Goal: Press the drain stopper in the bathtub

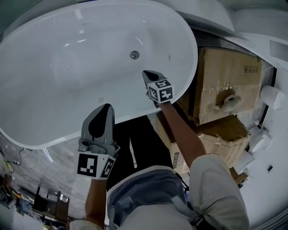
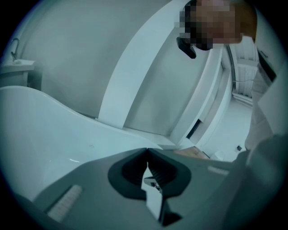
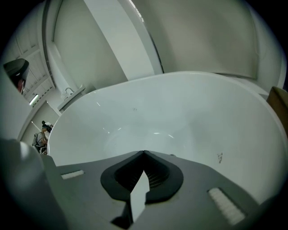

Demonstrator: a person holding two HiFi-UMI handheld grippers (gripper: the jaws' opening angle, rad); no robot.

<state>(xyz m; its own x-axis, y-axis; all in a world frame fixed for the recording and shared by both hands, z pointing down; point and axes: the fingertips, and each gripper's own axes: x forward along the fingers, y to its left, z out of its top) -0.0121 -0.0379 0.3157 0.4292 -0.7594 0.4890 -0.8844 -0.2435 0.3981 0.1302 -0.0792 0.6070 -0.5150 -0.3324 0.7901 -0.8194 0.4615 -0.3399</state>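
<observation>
A white oval bathtub fills the upper left of the head view. Its round metal drain stopper sits on the tub floor. My right gripper is shut and empty, held over the tub's inside a little below and right of the stopper, apart from it. My left gripper is shut and empty, over the tub's near rim. In the right gripper view the right gripper points into the tub basin; the stopper is hidden there. The left gripper looks along the tub rim.
Cardboard boxes stand to the right of the tub, with white fixtures beyond them. Another white tub rim shows at the top. Grey marbled floor lies at the lower left. A person stands far off.
</observation>
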